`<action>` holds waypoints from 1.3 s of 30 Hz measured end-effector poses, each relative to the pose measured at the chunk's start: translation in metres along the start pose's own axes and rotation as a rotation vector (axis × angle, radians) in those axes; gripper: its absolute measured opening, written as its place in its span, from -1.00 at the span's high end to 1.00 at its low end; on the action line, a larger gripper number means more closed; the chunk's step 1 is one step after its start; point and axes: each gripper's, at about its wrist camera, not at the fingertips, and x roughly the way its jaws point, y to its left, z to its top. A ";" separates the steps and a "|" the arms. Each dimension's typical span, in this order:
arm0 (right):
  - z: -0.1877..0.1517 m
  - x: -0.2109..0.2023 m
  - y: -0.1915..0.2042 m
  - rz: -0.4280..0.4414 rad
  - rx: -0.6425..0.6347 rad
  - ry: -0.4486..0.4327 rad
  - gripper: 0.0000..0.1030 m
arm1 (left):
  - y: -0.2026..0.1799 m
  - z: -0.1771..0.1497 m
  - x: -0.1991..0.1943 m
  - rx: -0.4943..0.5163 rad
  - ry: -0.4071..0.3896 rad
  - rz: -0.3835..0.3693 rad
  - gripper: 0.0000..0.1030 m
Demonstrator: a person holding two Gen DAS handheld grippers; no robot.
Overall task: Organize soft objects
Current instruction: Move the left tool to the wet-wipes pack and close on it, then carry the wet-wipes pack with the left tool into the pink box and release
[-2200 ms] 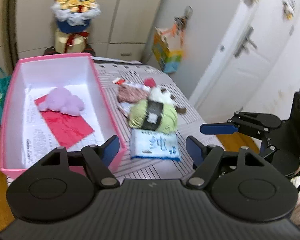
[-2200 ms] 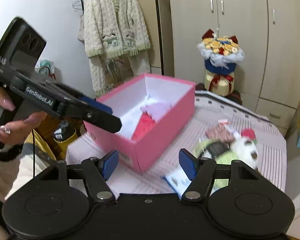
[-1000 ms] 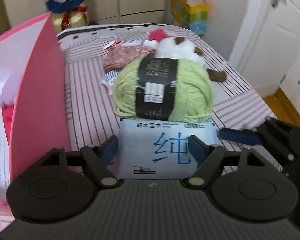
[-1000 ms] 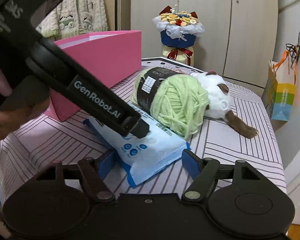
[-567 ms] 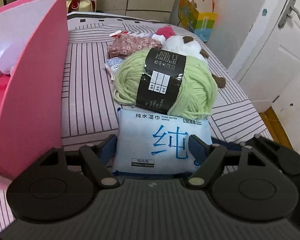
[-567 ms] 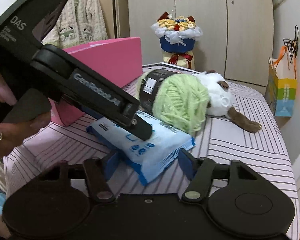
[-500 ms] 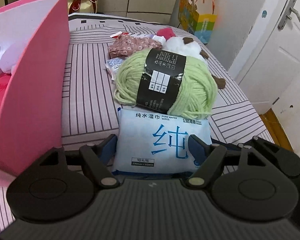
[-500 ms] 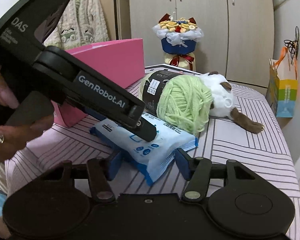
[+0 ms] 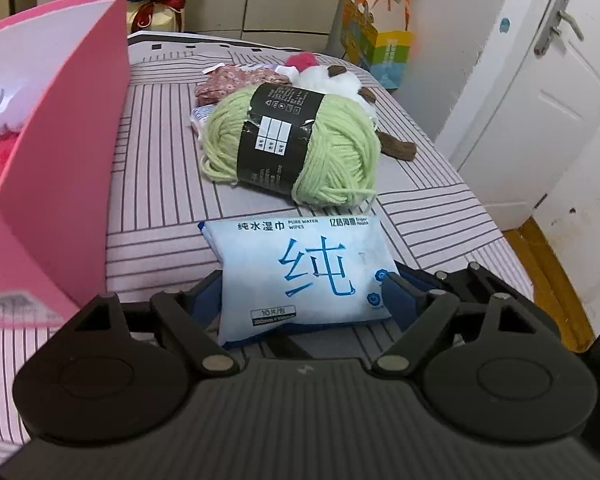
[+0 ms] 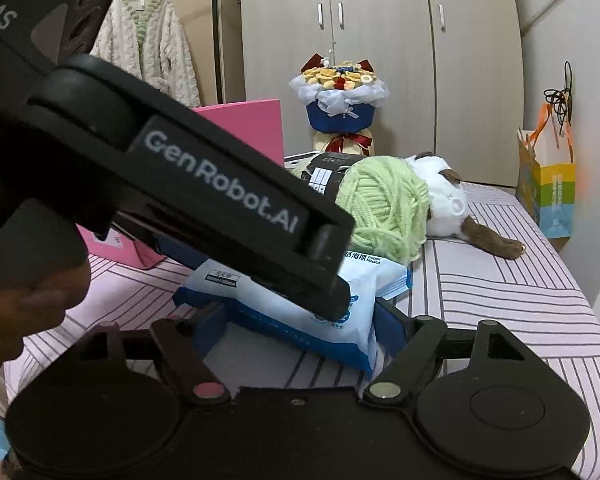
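A light-blue wet-wipes pack (image 9: pixel 304 272) lies on the striped table, just in front of a green yarn ball (image 9: pixel 340 152). My left gripper (image 9: pixel 302 300) straddles the pack's near end. Its pads stand close beside the pack's edges and its jaws are opening slightly. In the right wrist view its upper finger (image 10: pixel 228 196) crosses over the pack (image 10: pixel 380 280). My right gripper (image 10: pixel 300 328) also has the pack between its fingers, and its jaws are opening. The pink box (image 9: pixel 60 140) stands to the left. A white-and-brown plush (image 10: pixel 444 196) lies behind the yarn (image 10: pixel 384 204).
A floral fabric piece (image 9: pixel 236 80) lies behind the yarn. A bouquet (image 10: pixel 340 100) and a colourful gift bag (image 10: pixel 548 192) stand beyond the table, by wardrobe doors. A white door (image 9: pixel 540 100) is past the table's right edge. A hand grips the left gripper's handle.
Both grippers have come in closer around the wipes pack. The pack has turned a little and sits slightly off the yarn. The right fingers narrowed, then spread again.
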 end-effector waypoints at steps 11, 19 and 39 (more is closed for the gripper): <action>0.014 -0.029 0.015 0.020 -0.034 0.054 -0.35 | 0.005 -0.010 -0.027 -0.037 0.045 -0.024 -0.45; 0.031 -0.044 0.034 0.035 -0.092 0.143 -0.35 | 0.007 -0.015 -0.048 -0.024 0.101 -0.046 -0.45; 0.096 -0.077 0.099 0.090 -0.286 0.056 -0.36 | 0.033 -0.013 -0.151 0.005 -0.060 -0.021 -0.46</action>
